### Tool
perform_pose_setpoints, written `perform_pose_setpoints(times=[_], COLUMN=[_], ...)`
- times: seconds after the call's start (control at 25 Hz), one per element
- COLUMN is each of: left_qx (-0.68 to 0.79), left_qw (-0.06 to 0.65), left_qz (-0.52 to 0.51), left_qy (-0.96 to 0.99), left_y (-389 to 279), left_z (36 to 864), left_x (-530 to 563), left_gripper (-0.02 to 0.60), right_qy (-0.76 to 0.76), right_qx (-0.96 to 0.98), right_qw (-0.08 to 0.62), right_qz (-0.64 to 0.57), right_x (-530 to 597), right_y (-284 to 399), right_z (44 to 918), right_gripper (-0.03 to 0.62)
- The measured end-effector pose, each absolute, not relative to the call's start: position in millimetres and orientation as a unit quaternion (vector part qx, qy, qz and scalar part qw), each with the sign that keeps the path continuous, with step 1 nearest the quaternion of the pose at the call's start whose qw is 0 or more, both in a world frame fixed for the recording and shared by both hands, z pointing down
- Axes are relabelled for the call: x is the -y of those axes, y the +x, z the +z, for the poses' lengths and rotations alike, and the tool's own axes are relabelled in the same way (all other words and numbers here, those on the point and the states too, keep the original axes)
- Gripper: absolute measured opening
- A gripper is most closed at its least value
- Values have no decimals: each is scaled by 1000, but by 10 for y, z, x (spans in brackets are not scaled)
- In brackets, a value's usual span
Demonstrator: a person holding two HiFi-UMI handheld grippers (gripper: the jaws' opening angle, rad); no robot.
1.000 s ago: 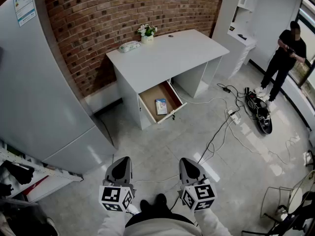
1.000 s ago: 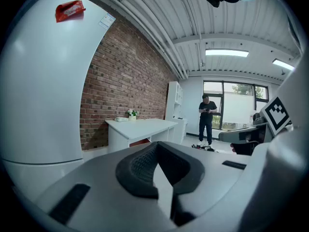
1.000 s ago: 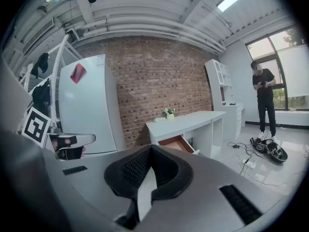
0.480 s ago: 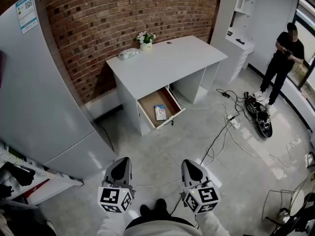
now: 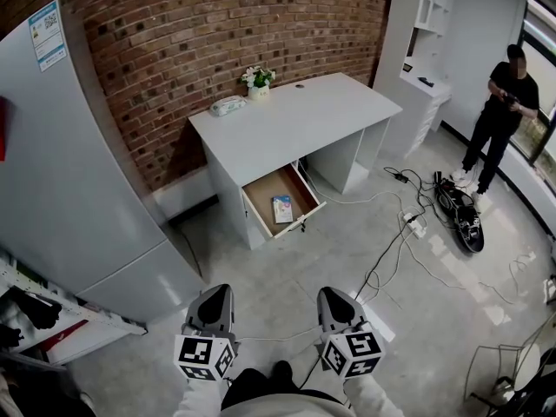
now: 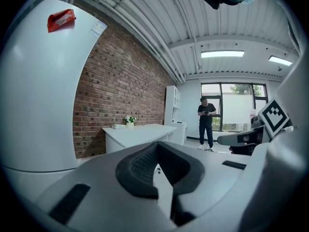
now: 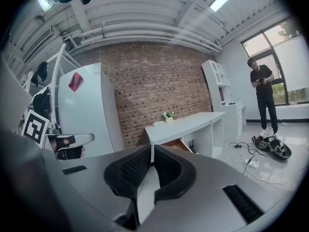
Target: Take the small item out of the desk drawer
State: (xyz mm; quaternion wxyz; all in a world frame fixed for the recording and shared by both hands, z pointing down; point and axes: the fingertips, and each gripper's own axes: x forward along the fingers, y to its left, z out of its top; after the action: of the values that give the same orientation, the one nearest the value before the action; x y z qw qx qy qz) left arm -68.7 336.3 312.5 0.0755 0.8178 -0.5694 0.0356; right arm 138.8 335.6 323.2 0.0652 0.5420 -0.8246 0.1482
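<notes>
against brick wall (image 5: 217, 33), white desk (image 5: 287, 120), drawer (image 5: 268, 193) open, left tongs (image 5: 216, 291) and right tongs (image 5: 333, 293) clenched

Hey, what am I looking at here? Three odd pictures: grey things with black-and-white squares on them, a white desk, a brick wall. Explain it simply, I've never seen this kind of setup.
There is no robot here. A person holds a two-jaw gripper in each hand. One picture comes from a camera on their head, looking down at the left gripper and the right gripper; the patterned cubes are part of them. The other two pictures come from cameras riding on each gripper, looking along its jaws. Both grippers are shut and hold nothing. Across the floor stands a white desk with a small pot of flowers and a pale packet on it. Its open drawer holds a small item.
</notes>
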Motion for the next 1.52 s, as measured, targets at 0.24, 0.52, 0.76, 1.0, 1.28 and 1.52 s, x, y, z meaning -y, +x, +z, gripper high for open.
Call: perform_pose_setpoints(times=[0.24,0.52,0.76,1.0,1.28,1.52], left_qx=[568,562,555,549,530,505], left_qw=[71,74,85,100,129,143], left_qz=[40,49,53,61,81,91], left_qy=[819,822,826,828,834,847], left_y=[-577,-475,-514,-692,-1003,-1135], left_z=[3096,3156,3314,3479,3733,3879], left_x=[-3327,-3096,-2662,-1963,-1037,-332], left_gripper=[15,15,15,15,15,15], right_qy=[525,531,516,496,497,523], right_qx=[831,825,829,831,817,788], right_qw=[69,74,97,104,119,131], right_qz=[170,179,192,227,267,297], right_x=[-3306,-3068,-2691,-2078,-1202,-485], right_y=[1414,1495,1346,1057,714,651], right_z=[3279,3348,3508,3672,3893,4097], right_gripper=[136,183,285,302,346,369])
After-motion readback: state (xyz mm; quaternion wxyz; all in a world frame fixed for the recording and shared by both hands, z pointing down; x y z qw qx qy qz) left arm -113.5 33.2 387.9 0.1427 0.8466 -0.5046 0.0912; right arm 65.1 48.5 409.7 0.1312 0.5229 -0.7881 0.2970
